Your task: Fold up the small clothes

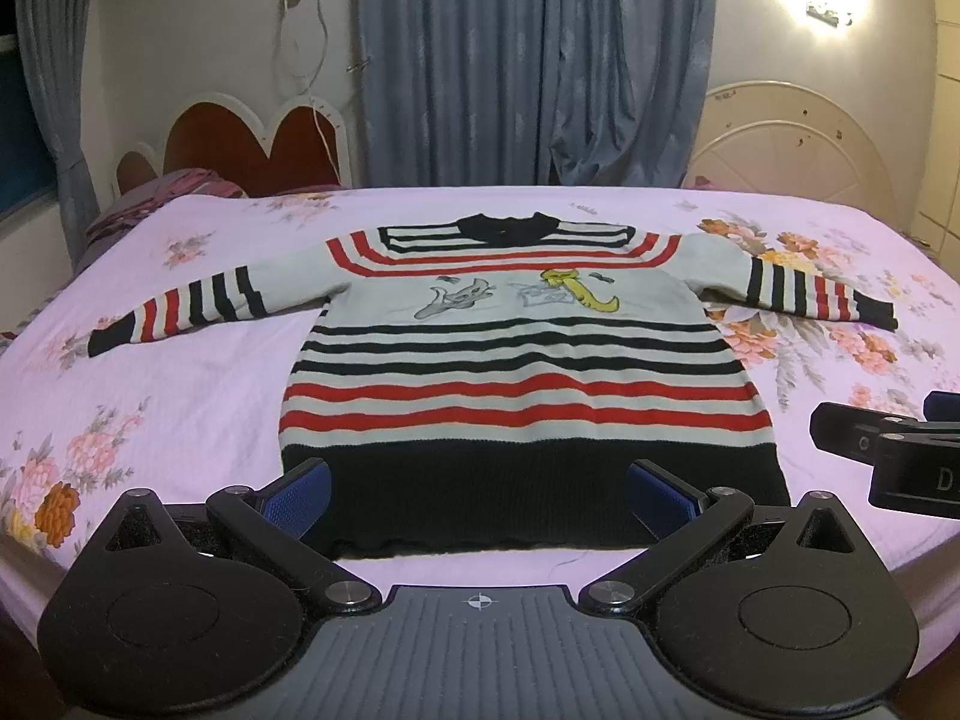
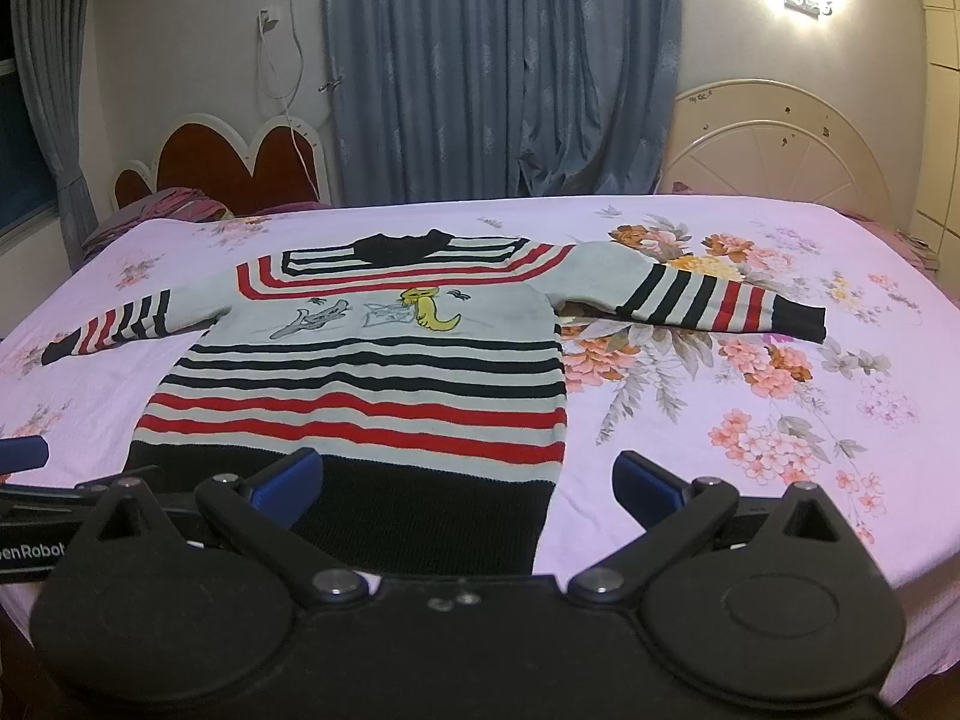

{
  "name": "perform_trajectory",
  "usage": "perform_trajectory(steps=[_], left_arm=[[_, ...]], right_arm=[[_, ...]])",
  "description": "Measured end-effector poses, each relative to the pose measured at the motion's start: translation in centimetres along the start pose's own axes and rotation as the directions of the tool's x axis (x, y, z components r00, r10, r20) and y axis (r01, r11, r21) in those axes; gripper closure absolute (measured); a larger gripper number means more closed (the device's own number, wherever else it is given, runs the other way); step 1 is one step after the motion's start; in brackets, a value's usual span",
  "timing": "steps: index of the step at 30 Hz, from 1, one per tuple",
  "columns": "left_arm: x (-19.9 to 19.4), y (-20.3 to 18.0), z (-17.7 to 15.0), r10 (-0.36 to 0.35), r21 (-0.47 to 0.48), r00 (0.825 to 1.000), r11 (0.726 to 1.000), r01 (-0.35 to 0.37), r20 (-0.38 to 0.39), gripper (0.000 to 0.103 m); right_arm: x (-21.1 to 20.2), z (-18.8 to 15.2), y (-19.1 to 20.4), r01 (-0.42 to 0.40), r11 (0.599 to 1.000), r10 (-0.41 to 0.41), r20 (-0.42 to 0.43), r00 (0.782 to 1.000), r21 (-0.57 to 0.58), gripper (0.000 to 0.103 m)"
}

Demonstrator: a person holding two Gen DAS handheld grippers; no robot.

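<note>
A bedroom in a home

A big bed with a flowery pink sheet, heart-shaped headboard far left, blue curtains behind.

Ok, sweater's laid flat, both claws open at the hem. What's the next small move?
Probably send the right claw out to the right sleeve cuff to fold it inward: the sweater lies flat and unfolded, sleeves spread, and neither claw holds anything.

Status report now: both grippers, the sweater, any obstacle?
Left gripper open, right gripper open, both at hem. Sweater flat on bed, sleeves spread, unfolded. Nothing in the way.
</note>
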State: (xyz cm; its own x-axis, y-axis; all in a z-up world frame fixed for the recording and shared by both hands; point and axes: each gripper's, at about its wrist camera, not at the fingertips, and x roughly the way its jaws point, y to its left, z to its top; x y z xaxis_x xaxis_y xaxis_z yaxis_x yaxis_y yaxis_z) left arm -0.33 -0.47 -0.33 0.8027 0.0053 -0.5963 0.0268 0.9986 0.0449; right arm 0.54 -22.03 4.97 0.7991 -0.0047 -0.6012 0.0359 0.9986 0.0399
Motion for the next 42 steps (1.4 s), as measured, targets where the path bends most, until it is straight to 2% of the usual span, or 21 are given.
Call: perform_trajectory(steps=[42], left_arm=[[0.15, 0.14, -0.23, 0.002, 0.003, 1.0, 1.0, -0.002, -0.004, 0.0]], right_arm=[[0.08, 0.07, 0.24, -0.002, 1.0, 0.002, 0.0, 1.0, -0.007, 0.001]])
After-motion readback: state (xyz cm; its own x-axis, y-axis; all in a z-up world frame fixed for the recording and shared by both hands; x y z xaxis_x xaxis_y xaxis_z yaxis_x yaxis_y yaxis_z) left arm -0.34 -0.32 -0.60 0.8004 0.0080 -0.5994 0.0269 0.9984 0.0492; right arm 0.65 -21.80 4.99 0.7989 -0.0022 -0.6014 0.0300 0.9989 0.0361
